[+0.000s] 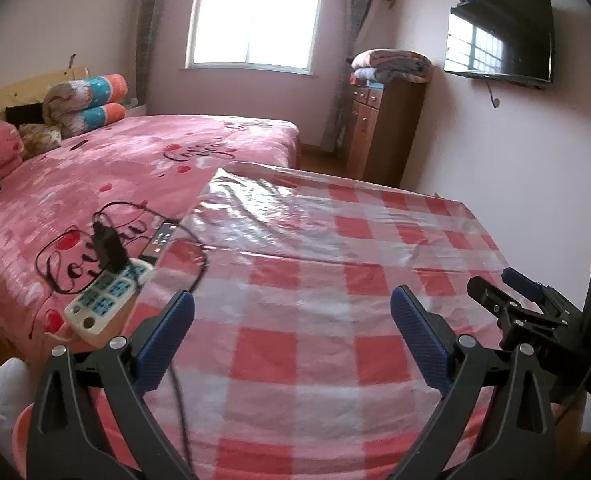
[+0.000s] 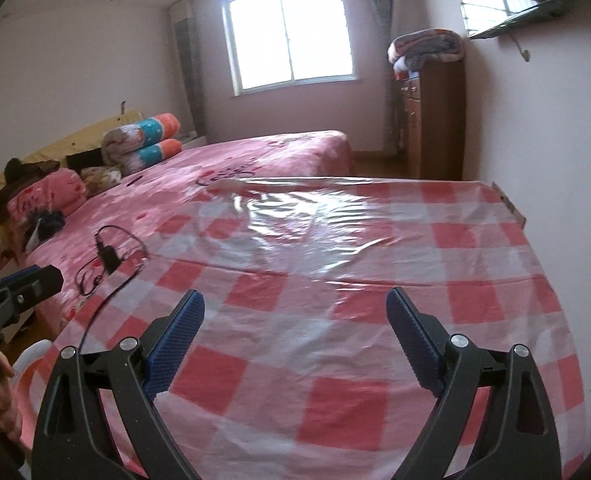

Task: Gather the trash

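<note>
Left wrist view gives me no piece of trash that I can make out on the tabletop (image 1: 315, 320); its red-and-white checked plastic cover lies bare and shiny from the near edge to the far edge, and the right wrist view shows the same. My left tool (image 1: 292, 310) hangs over the near part of the cover with its blue fingers (image 1: 167, 340) spread wide and nothing between them. My right tool (image 2: 295, 312) is likewise released, its fingers wide apart and holding nothing, over the near middle of the checks. From the left wrist view I see the right tool's black frame at the near right edge; from the right wrist view, the left tool sits at the near left with a hand (image 2: 3, 392) gripping its handle.

At the left edge of the tabletop a white power strip (image 1: 107, 300) rests with a black adapter (image 1: 109, 248) plugged in, its cable (image 1: 193, 280) trailing across the cover. Left of that is a bed (image 1: 135, 168) with a pink sheet and rolled quilts (image 1: 85, 102) at its head. Far right, a wooden cabinet (image 1: 379, 128) carries folded blankets, and a television (image 1: 499, 36) hangs on the wall.
</note>
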